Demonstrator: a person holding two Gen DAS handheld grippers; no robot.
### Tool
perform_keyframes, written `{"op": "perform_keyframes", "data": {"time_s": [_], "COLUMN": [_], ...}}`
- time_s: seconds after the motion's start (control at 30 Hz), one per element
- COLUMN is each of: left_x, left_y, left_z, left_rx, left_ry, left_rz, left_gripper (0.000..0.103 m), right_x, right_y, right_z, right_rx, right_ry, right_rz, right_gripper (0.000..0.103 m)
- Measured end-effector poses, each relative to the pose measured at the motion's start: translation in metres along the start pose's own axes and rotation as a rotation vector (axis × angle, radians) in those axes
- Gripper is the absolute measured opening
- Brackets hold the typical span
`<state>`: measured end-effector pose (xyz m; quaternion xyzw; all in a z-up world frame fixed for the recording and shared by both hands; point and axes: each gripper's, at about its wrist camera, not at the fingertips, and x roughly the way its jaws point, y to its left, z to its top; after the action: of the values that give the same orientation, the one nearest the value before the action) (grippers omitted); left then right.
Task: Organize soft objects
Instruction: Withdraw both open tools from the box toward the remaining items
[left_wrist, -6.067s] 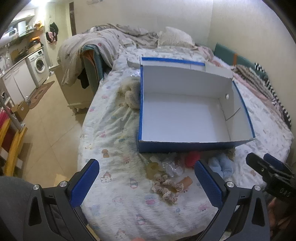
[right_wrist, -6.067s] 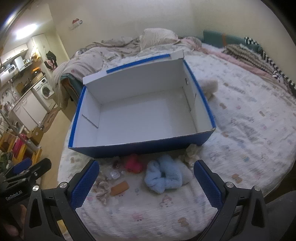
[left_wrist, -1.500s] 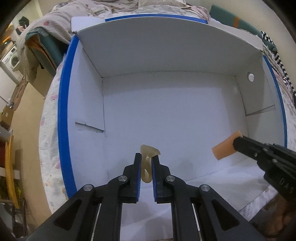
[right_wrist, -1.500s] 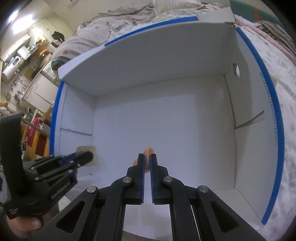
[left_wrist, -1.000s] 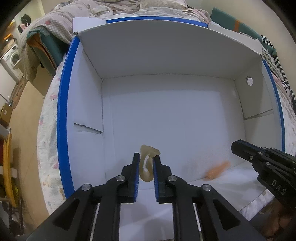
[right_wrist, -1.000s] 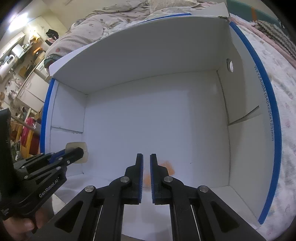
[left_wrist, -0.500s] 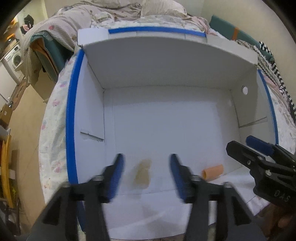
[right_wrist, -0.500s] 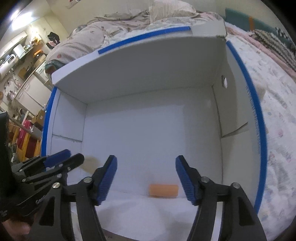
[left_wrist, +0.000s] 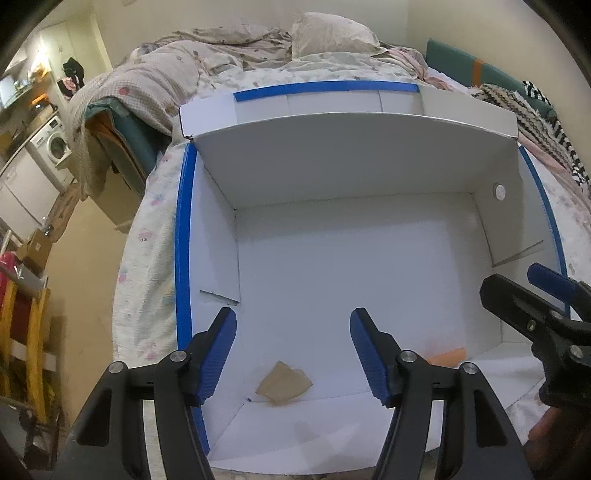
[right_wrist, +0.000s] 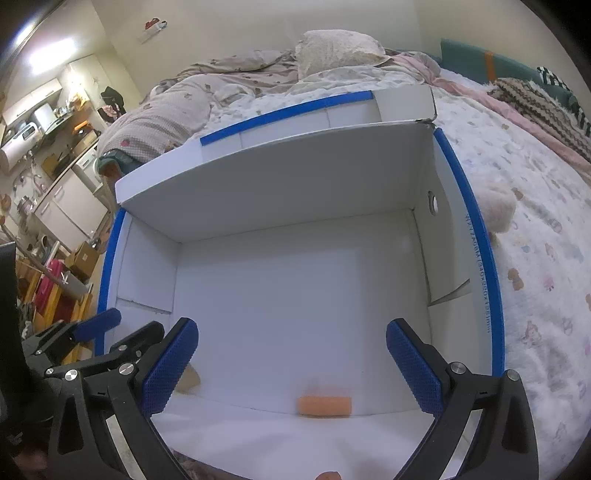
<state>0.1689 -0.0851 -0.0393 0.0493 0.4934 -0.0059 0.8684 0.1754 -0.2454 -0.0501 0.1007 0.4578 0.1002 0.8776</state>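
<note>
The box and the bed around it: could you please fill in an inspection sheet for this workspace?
Surface: bed with patterned sheet, box on it.
Job's things: tan piece and orange piece lie on the box floor, apart.
Clutter: fluffy item outside the box's right wall.
Grippers: left claw and right claw both open, empty.
Cables: nothing seen.
Surroundings: pillow, washing machine.

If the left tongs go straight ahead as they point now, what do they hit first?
Probably the white floor of the box, just beyond the tan soft piece lying below the open left tongs. Nothing else sits between the fingers, though depth is hard to judge.
</note>
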Motion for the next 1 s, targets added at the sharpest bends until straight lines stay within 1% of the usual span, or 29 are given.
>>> {"op": "perform_keyframes", "data": {"time_s": [0.07,0.23,0.37,0.47,0.6,0.73,0.9,1.0], "left_x": [0.000,-0.001,-0.004,-0.011,-0.021,-0.031,-0.039,-0.044], "left_y": [0.002,0.010,0.019,0.024,0.027,0.028,0.037,0.041], "left_z": [0.000,-0.001,-0.004,-0.005,-0.007,-0.011,-0.022,-0.029], "left_rx": [-0.014,-0.047,-0.088,-0.106,-0.100,-0.073,-0.103,-0.115], "left_ry": [0.006,0.013,0.028,0.013,-0.009,-0.029,-0.019,-0.019], "left_rz": [-0.023,-0.033,-0.061,-0.057,-0.048,0.009,-0.017,-0.020], "left_gripper": [0.061,0.061,0.061,0.061,0.061,0.061,0.061,0.061], "right_x": [0.000,-0.003,-0.007,-0.010,-0.014,-0.021,-0.031,-0.037], "right_y": [0.002,0.000,-0.003,-0.005,-0.006,-0.005,-0.003,0.000], "right_z": [-0.001,0.000,0.000,0.000,-0.003,-0.008,-0.017,-0.021], "right_rx": [0.000,0.004,0.021,0.026,0.035,0.031,0.025,0.017], "right_ry": [0.000,-0.017,-0.029,-0.043,-0.047,-0.052,-0.050,-0.053], "right_rz": [-0.001,-0.011,-0.009,-0.019,-0.025,-0.027,-0.019,-0.019], "right_gripper": [0.103,0.103,0.103,0.103,0.103,0.103,0.103,0.103]}}
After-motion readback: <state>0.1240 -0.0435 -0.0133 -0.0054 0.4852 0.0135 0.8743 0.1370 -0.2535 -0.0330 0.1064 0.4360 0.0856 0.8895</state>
